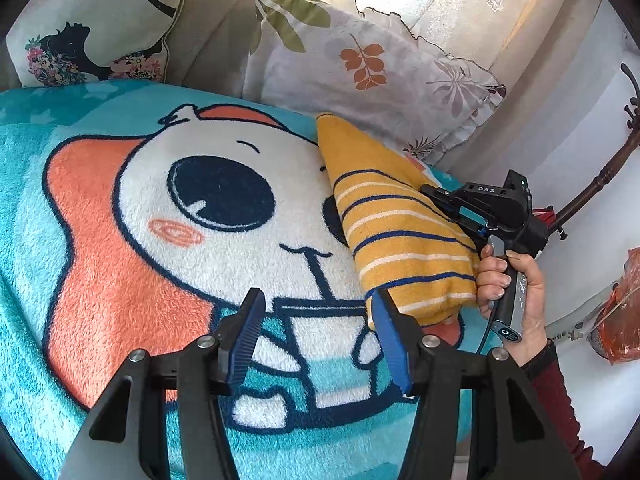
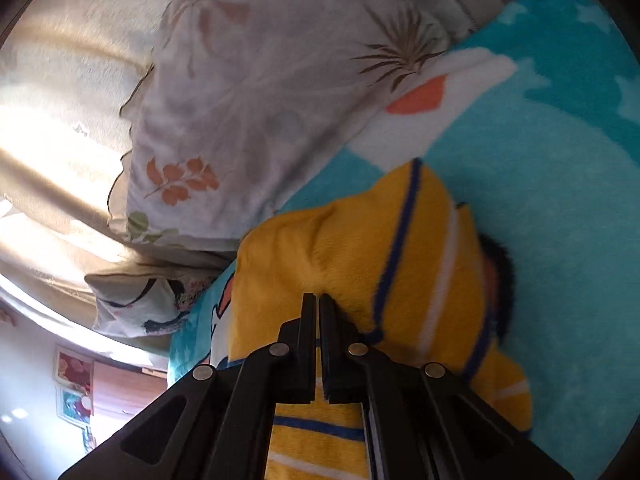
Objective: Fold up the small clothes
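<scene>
Garment: we are working a small yellow striped garment [image 1: 404, 236], which is lying on the cartoon fleece blanket [image 1: 120, 240] near its far right edge, just beside the leaf-print pillow [image 1: 372, 76].
Shape so far: it is already looking doubled over into a narrow, thick bundle, tapering to a point at its far end.
Right claw: our right claw [image 2: 318, 300] is pinching nearly shut on a fold of the yellow fabric, which is puckering at the tips; the right hand [image 1: 508, 284] is gripping its handle.
Left claw: our left claw [image 1: 316, 300] is hovering wide open over the blanket, just beside the garment's near end, holding nothing.
Progress: we are judging at least one fold done; a last fold or a tidy-up is probably remaining.
Surroundings: a bird-print cushion [image 1: 92, 20] is sitting behind the blanket.
</scene>
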`<action>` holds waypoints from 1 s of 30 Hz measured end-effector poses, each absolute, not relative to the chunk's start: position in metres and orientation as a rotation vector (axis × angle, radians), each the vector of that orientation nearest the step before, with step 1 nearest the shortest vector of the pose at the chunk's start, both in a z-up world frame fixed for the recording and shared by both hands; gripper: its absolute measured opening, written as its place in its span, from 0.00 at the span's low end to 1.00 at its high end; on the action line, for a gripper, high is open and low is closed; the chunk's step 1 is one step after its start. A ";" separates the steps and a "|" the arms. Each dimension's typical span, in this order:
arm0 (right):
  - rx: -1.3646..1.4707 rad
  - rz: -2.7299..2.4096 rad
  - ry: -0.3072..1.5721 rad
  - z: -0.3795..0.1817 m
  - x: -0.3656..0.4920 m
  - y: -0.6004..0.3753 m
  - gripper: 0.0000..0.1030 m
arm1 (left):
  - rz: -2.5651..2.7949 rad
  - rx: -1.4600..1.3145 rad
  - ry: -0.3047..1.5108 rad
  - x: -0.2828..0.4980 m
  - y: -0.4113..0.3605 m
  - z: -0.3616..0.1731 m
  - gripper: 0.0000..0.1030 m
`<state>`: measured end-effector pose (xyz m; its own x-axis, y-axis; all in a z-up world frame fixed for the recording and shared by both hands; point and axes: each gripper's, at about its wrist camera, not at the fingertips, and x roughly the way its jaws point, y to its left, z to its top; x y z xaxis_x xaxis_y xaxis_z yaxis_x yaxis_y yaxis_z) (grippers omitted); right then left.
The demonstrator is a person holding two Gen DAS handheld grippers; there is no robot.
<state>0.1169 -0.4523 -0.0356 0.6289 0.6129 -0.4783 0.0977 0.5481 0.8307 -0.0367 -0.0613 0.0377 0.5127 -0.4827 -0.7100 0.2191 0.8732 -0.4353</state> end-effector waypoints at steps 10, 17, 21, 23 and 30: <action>0.820 0.289 0.694 0.017 0.047 -0.466 0.29 | -0.417 -0.233 0.958 -0.038 -0.083 0.035 0.54; 0.686 0.407 0.703 0.014 0.014 -0.429 0.30 | -0.369 -0.099 0.938 -0.036 -0.112 0.039 0.54; 0.722 0.366 0.747 -0.017 0.009 -0.448 0.30 | -0.343 -0.044 0.928 -0.037 -0.122 0.037 0.55; 0.758 0.370 0.745 -0.023 0.003 -0.461 0.30 | -0.337 -0.038 0.933 -0.035 -0.124 0.035 0.55; 0.655 0.223 0.714 -0.014 -0.025 -0.490 0.40 | -0.325 -0.033 0.964 -0.029 -0.133 0.027 0.55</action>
<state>-0.0248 -0.4902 -0.0143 0.7423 0.4031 -0.5353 0.0273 0.7800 0.6252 -0.0295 -0.1327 0.0268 0.5257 -0.2857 -0.8013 0.2569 0.9512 -0.1707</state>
